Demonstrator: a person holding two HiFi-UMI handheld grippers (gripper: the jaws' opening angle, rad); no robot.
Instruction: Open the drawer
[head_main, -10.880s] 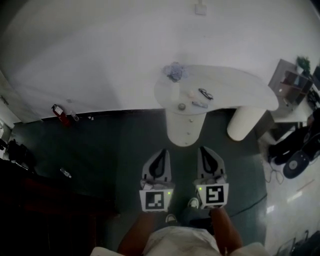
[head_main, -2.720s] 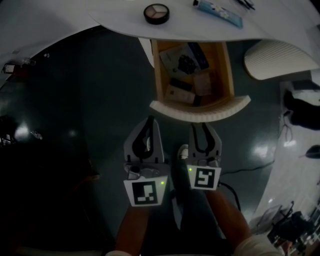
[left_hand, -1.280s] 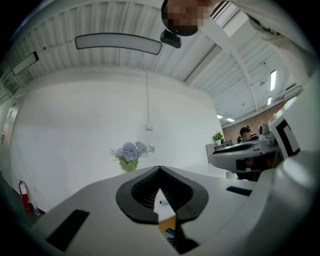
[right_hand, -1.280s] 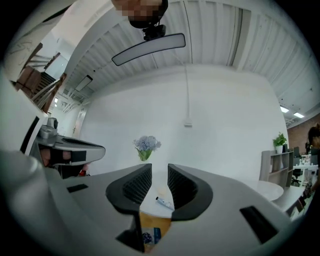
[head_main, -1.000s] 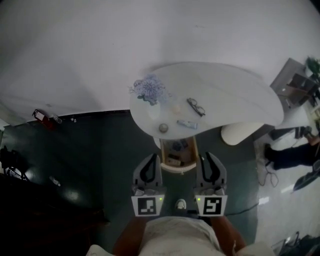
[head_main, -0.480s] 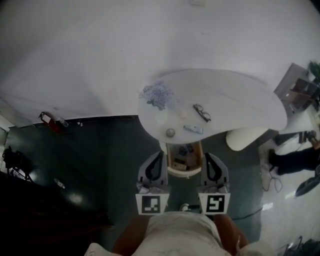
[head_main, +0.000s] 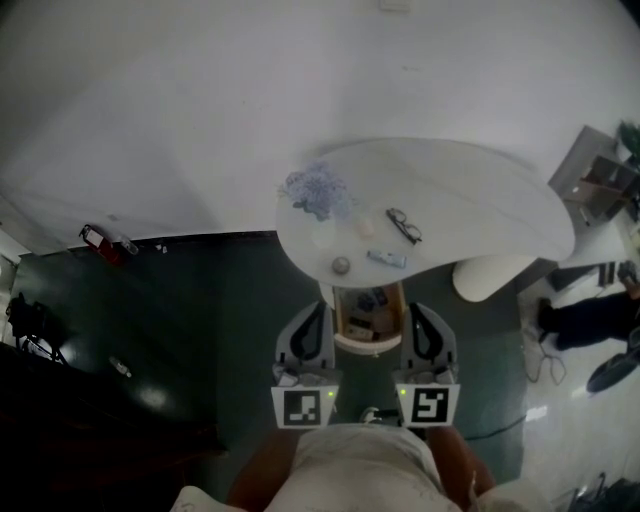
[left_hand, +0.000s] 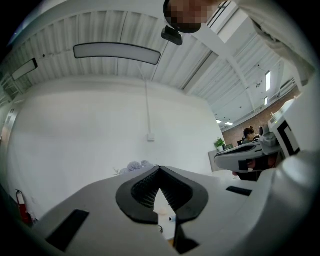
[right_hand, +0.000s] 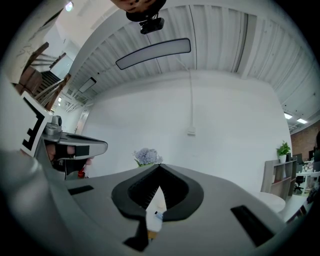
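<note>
The left gripper (head_main: 316, 312) is held level, its fingers clenched on nothing, a resting pose rather than a working one. Beyond those fingers, a bunch of flowers (head_main: 318, 190) and a round compact (head_main: 341, 265) sit on the white table (head_main: 480, 190), set far enough back that a sliding drawer below would not disturb them. The drawer (head_main: 367, 346) stands pulled out from under the table, between the two pairs of fingers and just ahead of the person's feet, with its small boxes open to view. By the look of it, the job of opening it is done. A tube (head_main: 385, 259) and a pair of glasses (head_main: 404, 225) lie on the table beyond the right-hand fingers. The right gripper (head_main: 417, 312) mirrors the left, level and with its fingers pressed together around nothing. The two tools flank the drawer and neither appears to touch it, which probably means the person has let go and stepped back to leave it open.
</note>
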